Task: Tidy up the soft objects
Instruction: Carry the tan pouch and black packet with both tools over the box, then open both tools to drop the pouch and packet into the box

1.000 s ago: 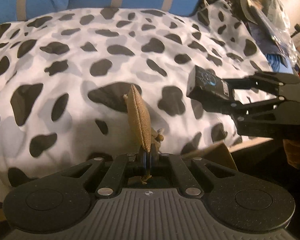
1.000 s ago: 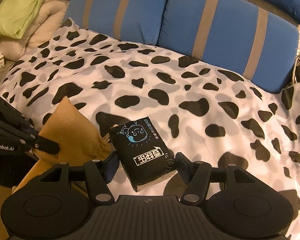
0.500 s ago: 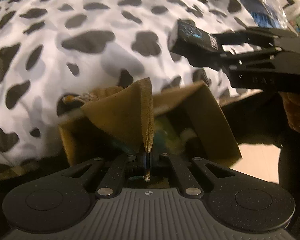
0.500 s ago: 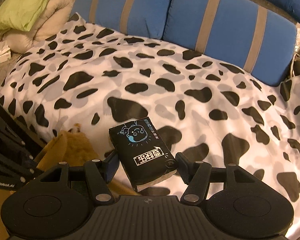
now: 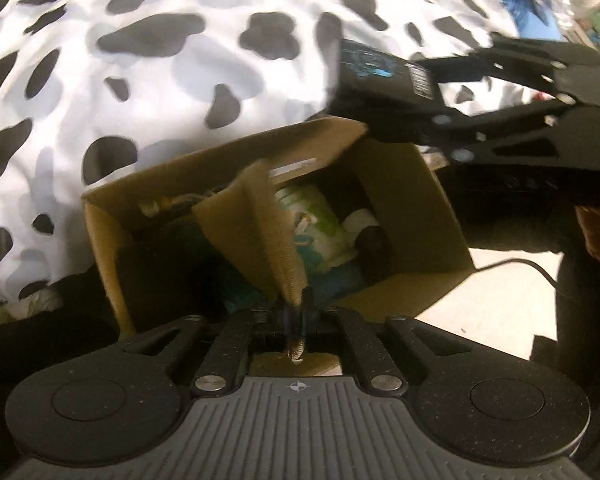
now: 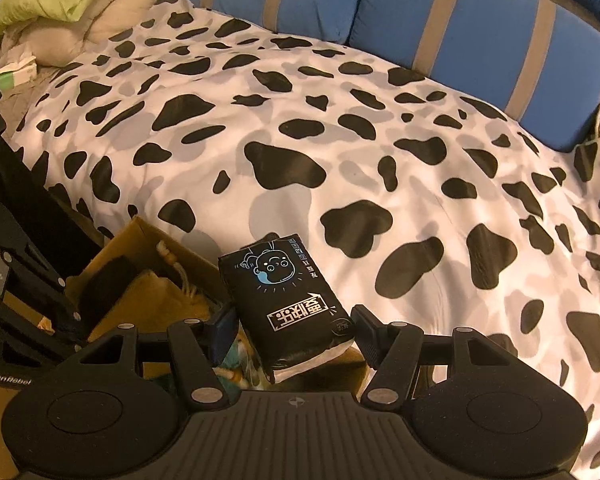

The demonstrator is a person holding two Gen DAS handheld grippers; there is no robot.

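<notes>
Your left gripper (image 5: 296, 312), fingers just opening, is dangling the tan pouch (image 5: 260, 224) over the cardboard box (image 5: 416, 200) beside the bed (image 6: 340, 152), while your right gripper (image 6: 290, 330) is clasping the black tissue pack (image 6: 284, 300).

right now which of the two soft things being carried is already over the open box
The tan cloth pouch at the left gripper hangs over the cardboard box. The black tissue pack in the right gripper sits at its edge.

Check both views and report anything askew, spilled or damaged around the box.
Nothing looks spilled or damaged. The tan burlap pouch hangs tilted over the open cardboard box, its edge between the left gripper fingers, which have just been opening. The black tissue pack sits slanted in the right gripper, above the box corner.
</notes>
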